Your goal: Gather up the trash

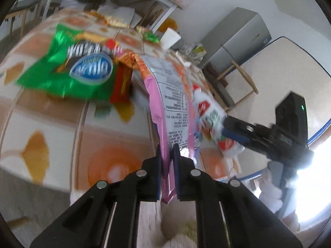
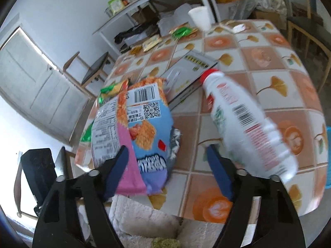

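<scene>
Holding the snack bag point(image 1: 175, 107) clamped by its edge in your left tongs point(image 1: 167, 161), you lift it off the table point(image 1: 62, 128), while your right tongs point(image 2: 167, 165) stand apart beside the white bottle point(image 2: 244, 124), not gripping it.

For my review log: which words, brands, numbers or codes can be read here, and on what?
Green snack bag: white lettering and a blue oval logo, too blurred to read.
Pink snack bag: small printed table, a barcode and a QR code, too small to read.
White bottle: red print and a barcode, blurred.
Flat box: marks unreadable.
No text reads clearly.
</scene>
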